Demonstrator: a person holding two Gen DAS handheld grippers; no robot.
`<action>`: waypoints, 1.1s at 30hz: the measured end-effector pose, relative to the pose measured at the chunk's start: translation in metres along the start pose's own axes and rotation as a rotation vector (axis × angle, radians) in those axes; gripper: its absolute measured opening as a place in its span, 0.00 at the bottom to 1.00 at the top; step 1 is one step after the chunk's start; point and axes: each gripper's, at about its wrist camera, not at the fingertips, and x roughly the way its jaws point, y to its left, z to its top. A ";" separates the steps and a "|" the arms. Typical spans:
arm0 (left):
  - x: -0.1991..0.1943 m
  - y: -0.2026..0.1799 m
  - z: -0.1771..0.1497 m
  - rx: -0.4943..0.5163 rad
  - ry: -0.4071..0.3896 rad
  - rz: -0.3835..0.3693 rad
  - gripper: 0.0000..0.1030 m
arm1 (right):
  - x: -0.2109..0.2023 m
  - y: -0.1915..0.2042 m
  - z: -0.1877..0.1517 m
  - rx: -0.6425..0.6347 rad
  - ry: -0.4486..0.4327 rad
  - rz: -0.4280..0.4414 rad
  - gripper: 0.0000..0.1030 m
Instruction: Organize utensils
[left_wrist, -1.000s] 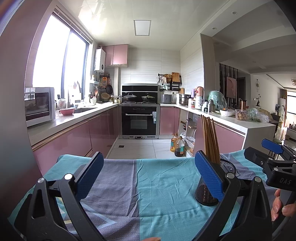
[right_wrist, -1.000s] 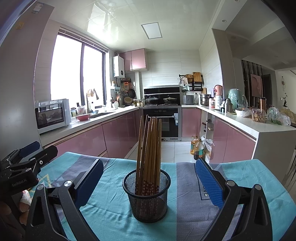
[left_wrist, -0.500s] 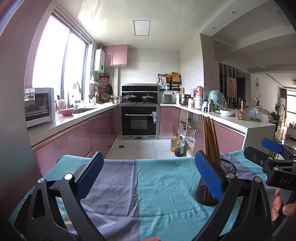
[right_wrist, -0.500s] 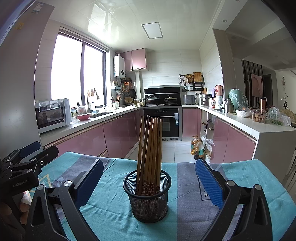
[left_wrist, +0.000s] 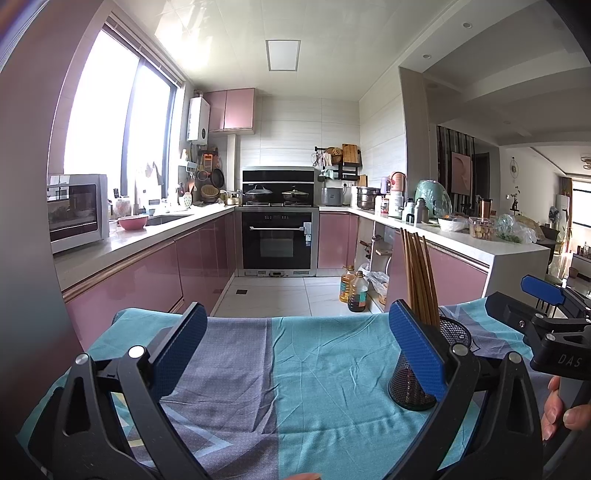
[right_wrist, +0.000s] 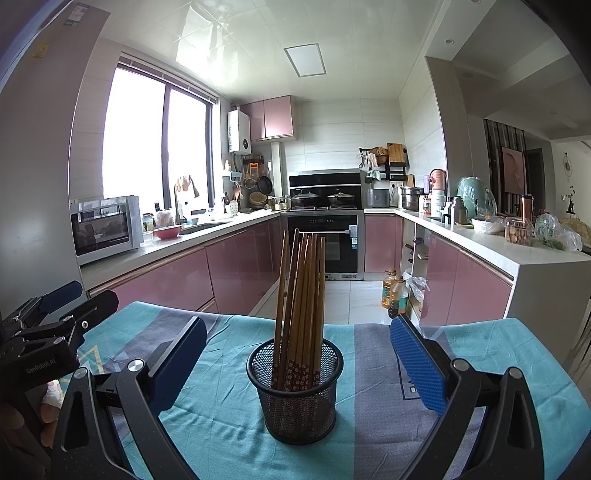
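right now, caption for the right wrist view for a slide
Open right hand-held gripper faces a black mesh holder of upright wooden chopsticks on a teal cloth.

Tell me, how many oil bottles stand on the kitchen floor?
2: one oil bottle nearer the oven, another oil bottle beside it, touching, by the right-hand cabinets. More may hide behind.

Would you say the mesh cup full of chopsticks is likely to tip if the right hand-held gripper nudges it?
Probably, if pushed high. The chopsticks stand far taller than the mesh cup, so weight likely sits high. The wrinkled cloth beneath may snag its base. The wire mesh looks light, offering little ballast.
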 end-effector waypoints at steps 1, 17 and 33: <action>0.000 0.000 0.000 0.001 0.000 0.000 0.94 | 0.000 0.000 0.000 0.001 0.001 0.001 0.94; 0.001 0.000 0.000 0.000 0.002 0.000 0.94 | 0.002 0.002 0.000 0.000 0.003 0.001 0.94; 0.002 -0.001 -0.002 0.001 0.006 -0.003 0.94 | 0.002 0.003 -0.002 0.005 0.002 0.001 0.94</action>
